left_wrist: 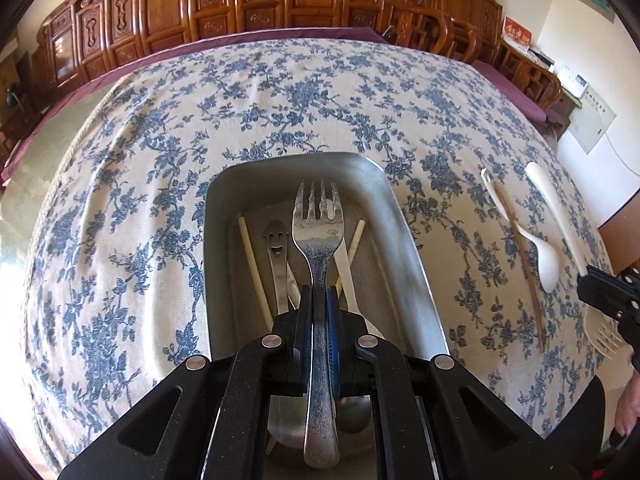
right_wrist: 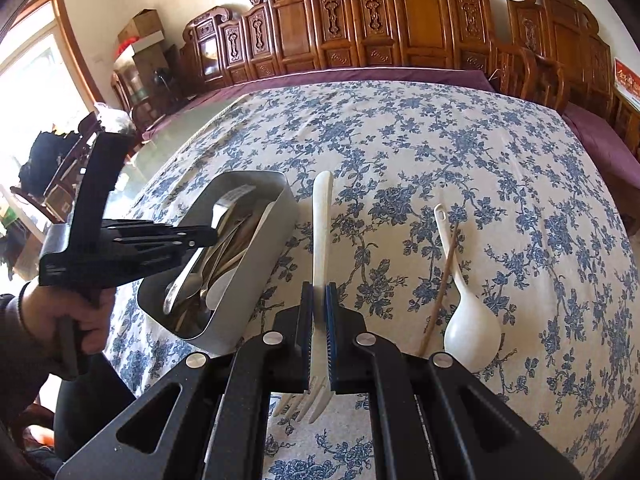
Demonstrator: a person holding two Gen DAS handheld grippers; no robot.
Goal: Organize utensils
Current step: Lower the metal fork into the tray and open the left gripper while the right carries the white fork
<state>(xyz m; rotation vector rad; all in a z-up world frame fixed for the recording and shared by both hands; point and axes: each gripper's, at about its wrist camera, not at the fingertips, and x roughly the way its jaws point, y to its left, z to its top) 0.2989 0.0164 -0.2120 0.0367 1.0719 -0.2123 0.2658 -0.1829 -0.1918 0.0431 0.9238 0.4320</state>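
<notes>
left gripper (left_wrist: 320, 300) clenched on steel fork (left_wrist: 318, 232) over tray (left_wrist: 416, 264); right gripper (right_wrist: 319, 300) clamps white fork (right_wrist: 322, 216) on bench (right_wrist: 440, 152). risk: tray's crowded w/ utensils, dropped fork could land crooked or bounce out.

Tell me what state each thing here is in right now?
Left gripper: shut on metal fork.
Metal fork: held over metal tray, tines pointing away.
Metal tray: on tablecloth, holding utensils.
Right gripper: shut on white fork.
White fork: gripped mid-handle.
White spoon: lying on tablecloth.
Brown chopstick: lying beside white spoon.
</notes>
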